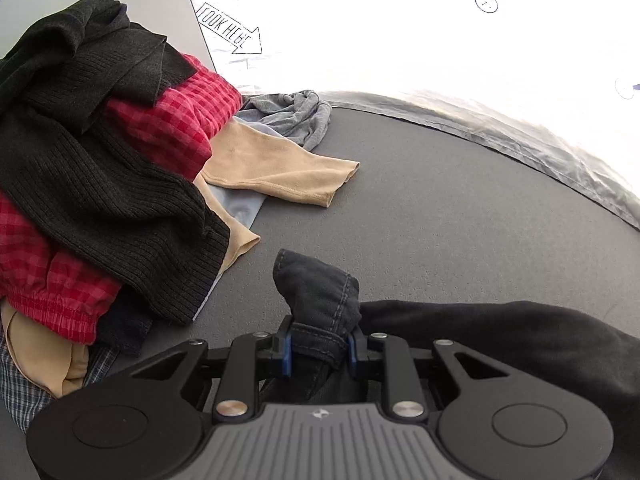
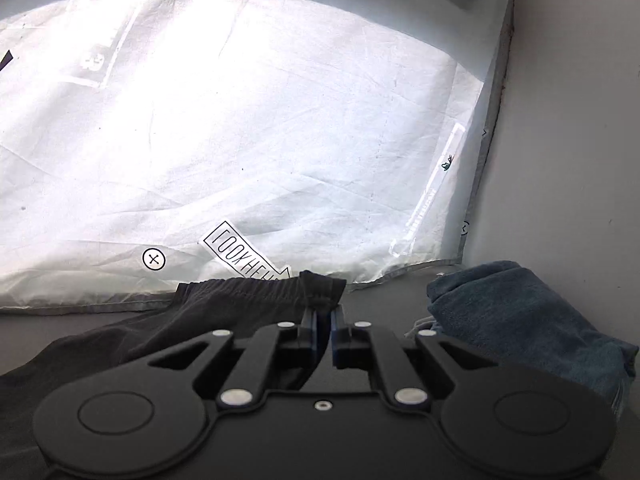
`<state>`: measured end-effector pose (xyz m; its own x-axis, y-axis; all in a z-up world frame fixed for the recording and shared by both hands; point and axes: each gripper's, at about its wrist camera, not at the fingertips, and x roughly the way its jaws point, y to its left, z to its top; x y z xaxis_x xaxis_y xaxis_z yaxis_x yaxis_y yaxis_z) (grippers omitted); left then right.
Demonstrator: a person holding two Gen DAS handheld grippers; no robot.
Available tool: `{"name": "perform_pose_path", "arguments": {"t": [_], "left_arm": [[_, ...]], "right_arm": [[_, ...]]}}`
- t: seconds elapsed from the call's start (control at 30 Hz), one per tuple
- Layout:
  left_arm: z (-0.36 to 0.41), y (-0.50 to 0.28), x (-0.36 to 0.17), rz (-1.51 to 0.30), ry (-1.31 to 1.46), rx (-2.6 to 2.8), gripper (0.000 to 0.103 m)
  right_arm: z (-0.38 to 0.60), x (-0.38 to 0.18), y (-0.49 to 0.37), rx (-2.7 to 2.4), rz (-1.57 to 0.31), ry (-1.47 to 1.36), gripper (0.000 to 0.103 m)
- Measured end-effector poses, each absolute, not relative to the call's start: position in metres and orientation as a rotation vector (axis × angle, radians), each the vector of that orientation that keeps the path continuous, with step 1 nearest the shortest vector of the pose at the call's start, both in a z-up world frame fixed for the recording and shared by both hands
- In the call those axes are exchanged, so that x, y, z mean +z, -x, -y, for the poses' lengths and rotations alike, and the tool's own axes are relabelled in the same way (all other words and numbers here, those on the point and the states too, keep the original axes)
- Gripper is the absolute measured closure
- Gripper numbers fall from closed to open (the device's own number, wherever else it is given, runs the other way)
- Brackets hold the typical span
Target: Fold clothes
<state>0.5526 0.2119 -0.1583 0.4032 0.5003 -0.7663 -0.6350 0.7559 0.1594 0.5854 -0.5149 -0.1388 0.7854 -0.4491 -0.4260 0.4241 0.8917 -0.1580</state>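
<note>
My left gripper [image 1: 319,346] is shut on a stitched hem of a black garment [image 1: 520,340], which spreads to the right over the grey table. A bunched corner sticks up past the fingers. My right gripper [image 2: 324,322] is shut on the elastic waistband of the same black garment [image 2: 248,292]; the cloth trails left and down below the gripper. A pile of unfolded clothes [image 1: 100,184] lies to the left: a black knit top, a red checked piece, beige and grey pieces.
A white printed sheet [image 2: 260,120] with "LOOK HERE" arrow covers the table's far part. A folded blue denim piece [image 2: 520,320] lies right of the right gripper. Grey table surface [image 1: 440,200] lies between pile and sheet.
</note>
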Motion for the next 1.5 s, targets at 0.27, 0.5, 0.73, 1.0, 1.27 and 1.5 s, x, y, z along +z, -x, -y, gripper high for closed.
{"name": "perform_pose_path", "arguments": {"t": [0.27, 0.5, 0.73, 1.0, 1.27, 1.5], "left_arm": [[-0.223, -0.558, -0.168, -0.975, 0.218, 0.711, 0.061], [-0.236, -0.554, -0.176, -1.025, 0.294, 0.657, 0.054], [-0.243, -0.553, -0.177, -1.013, 0.378, 0.675, 0.053], [-0.244, -0.553, -0.176, -1.014, 0.383, 0.671, 0.051], [-0.243, -0.552, -0.178, -0.985, 0.373, 0.673, 0.046], [-0.242, -0.543, -0.169, -0.980, 0.377, 0.679, 0.039]], "right_arm": [[0.520, -0.183, -0.580, -0.545, -0.626, 0.059, 0.083], [0.523, -0.205, -0.595, -0.520, -0.689, 0.040, 0.051], [0.518, -0.207, -0.690, -0.215, -0.698, -0.029, 0.035], [0.528, -0.223, -0.770, -0.155, -0.823, -0.104, 0.085], [0.505, -0.190, -0.797, -0.274, -0.628, 0.070, 0.103], [0.494, -0.178, -0.775, -0.331, -0.687, 0.022, 0.069]]}}
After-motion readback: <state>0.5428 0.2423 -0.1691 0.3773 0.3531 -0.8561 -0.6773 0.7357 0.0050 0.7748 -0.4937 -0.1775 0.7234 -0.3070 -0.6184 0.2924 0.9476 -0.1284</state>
